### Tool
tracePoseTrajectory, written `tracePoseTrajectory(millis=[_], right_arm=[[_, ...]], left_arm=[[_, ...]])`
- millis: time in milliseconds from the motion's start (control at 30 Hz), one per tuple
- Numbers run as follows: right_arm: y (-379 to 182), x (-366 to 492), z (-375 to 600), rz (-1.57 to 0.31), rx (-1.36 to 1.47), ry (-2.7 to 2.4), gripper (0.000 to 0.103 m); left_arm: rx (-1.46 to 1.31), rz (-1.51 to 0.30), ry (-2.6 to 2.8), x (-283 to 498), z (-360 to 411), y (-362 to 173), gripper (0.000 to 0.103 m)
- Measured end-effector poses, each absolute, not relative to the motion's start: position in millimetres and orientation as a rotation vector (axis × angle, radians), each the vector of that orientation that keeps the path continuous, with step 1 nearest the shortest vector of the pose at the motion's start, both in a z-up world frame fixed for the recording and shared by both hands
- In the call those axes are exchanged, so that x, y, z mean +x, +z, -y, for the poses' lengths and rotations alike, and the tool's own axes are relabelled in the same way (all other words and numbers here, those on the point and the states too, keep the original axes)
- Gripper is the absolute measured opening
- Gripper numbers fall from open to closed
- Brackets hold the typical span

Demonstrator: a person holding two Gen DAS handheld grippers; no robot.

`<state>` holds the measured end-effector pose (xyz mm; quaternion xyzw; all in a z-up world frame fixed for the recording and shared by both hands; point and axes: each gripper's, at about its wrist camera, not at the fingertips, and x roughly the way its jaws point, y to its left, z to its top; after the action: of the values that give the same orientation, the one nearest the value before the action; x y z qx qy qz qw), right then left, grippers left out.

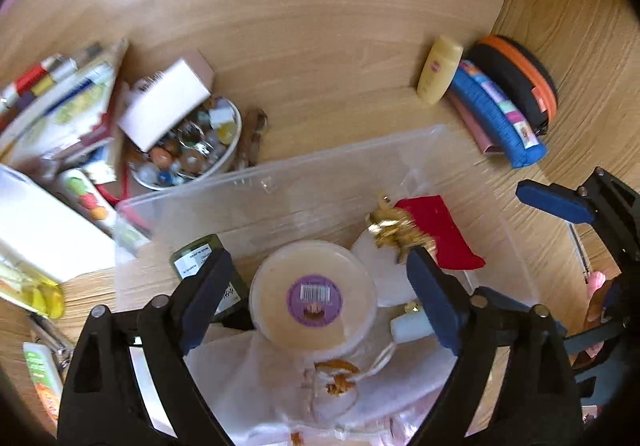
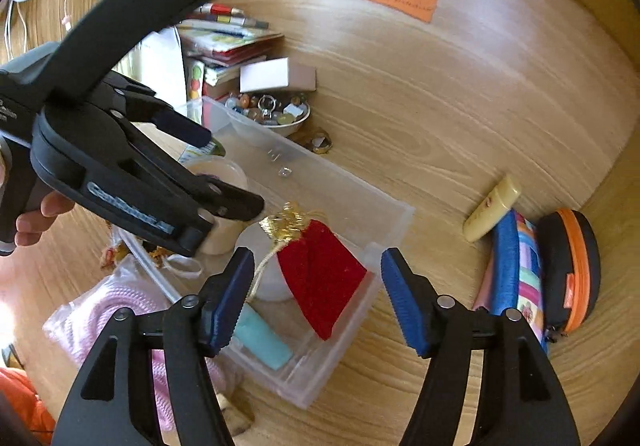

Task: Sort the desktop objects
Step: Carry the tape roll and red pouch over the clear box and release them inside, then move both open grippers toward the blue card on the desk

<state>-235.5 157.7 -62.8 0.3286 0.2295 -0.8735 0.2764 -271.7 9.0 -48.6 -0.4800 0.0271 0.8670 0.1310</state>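
Velvet is what I am dealing with: a small red velvet pouch (image 1: 440, 232) with a gold drawstring top (image 1: 394, 232) lies in the clear plastic bin (image 1: 280, 181), leaning on a white round puff beside a round tub with a purple barcode label (image 1: 314, 298). In the left wrist view my left gripper (image 1: 316, 294) hangs over the bin with its fingers (image 1: 434, 298) wide either side of the tub, gripping nothing. I judge the pouch light, limp and a little slippery on its nap; the gathered gold neck looks the firmest place to pinch, though the fringe may shed or pull loose.

From the right wrist view, my right gripper (image 2: 318, 298) hovers above the same pouch (image 2: 320, 278), its blue fingers (image 2: 402, 298) spread wide and empty, the pouch between them but lower. On the desk (image 2: 440, 117) well beyond sit a cream bottle (image 2: 492, 211), a blue pencil case (image 2: 516, 270) and a bowl of beads (image 2: 272, 113).
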Motion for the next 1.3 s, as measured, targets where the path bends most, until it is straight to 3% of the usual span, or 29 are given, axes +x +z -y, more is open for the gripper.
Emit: tracePoseTrajectory(millis=[167, 400, 833, 1300], right_arm=[[-48, -221, -171, -0.554, 0.852, -2.389, 0.076], [-27, -196, -187, -0.476, 0.796, -2.43, 0.082], [-25, -156, -212, -0.449, 0.795, -2.487, 0.083], [-90, -139, -245, -0.385, 1.04, -2.503, 0.083]], left_arm=[[-1.351, -0.056, 2.562, -257, -2, -35, 0.09], [-1.283, -0.065, 2.658, -219, 20, -16, 0.092], [-1.248, -0.139, 2.779, -154, 54, -24, 0.095], [-1.45, -0.129, 2.709, -143, 65, -90, 0.095]])
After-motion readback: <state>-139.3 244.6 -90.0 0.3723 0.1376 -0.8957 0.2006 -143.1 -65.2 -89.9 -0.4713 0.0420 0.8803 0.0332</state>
